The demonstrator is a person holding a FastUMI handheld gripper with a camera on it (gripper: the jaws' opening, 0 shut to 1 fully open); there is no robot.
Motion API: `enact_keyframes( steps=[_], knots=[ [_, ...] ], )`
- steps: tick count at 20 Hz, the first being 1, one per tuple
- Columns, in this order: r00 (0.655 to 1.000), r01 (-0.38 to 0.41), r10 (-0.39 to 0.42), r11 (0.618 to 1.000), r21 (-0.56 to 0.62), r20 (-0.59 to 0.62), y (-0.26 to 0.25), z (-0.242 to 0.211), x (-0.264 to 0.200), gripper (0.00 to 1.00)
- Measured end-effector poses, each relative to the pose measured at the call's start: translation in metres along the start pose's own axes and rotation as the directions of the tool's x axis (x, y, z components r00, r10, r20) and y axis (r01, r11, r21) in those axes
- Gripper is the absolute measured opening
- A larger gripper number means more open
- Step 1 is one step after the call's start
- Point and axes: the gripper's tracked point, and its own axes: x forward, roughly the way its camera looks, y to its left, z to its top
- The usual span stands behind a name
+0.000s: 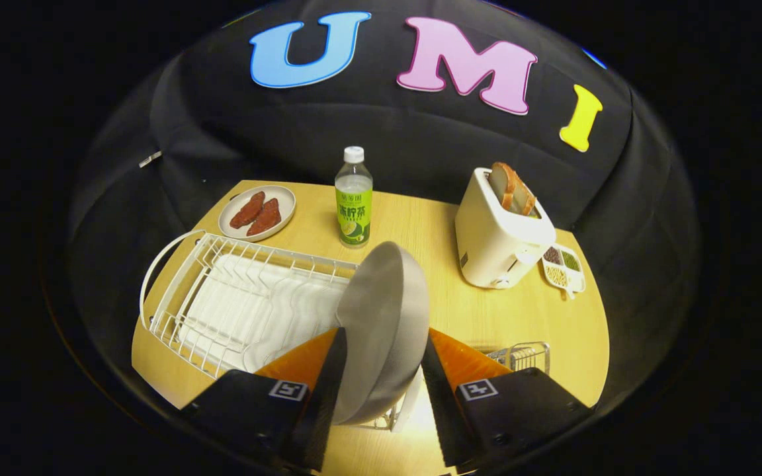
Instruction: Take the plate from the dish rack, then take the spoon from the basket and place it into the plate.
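Note:
A grey plate (381, 330) stands on edge between my two fingers, lifted above the table beside the right end of the white wire dish rack (222, 297). My gripper (381, 370) is shut on the plate, one finger on each face. The rack holds nothing else that I can see. A small wire basket (526, 357) sits just right of my right finger, partly hidden behind it. I cannot make out the spoon in it.
On the wooden table (473, 311) stand a green-labelled bottle (354, 198), a white toaster (500, 231) with bread in it, a small divided dish of beans (563, 266) and a plate with reddish-brown food (257, 211) at the back left.

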Motion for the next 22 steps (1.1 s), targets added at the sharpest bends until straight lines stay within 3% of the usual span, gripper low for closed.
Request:
enact_keyframes(
  steps=[1, 3, 6, 11, 14, 16, 20, 22],
  knots=[
    [0.999, 0.037, -0.037, 0.999, 0.006, -0.006, -0.005, 0.001, 0.004, 0.47],
    [0.998, 0.070, -0.070, 0.998, 0.008, -0.005, -0.004, 0.004, 0.005, 0.40],
    [0.992, 0.117, -0.119, 0.992, -0.048, -0.034, -0.007, 0.007, 0.001, 0.35],
    [0.985, 0.172, -0.168, 0.979, -0.106, 0.049, -0.007, 0.051, -0.005, 0.26],
    [0.979, 0.198, -0.186, 0.967, -0.160, 0.086, -0.007, 0.066, -0.012, 0.26],
    [0.972, 0.218, -0.203, 0.968, -0.129, 0.114, -0.013, 0.074, -0.018, 0.26],
    [0.986, 0.127, -0.123, 0.991, -0.029, 0.115, -0.016, 0.077, -0.039, 0.26],
    [0.991, 0.045, -0.046, 0.999, 0.009, 0.129, -0.019, 0.073, -0.054, 0.26]
  ],
)
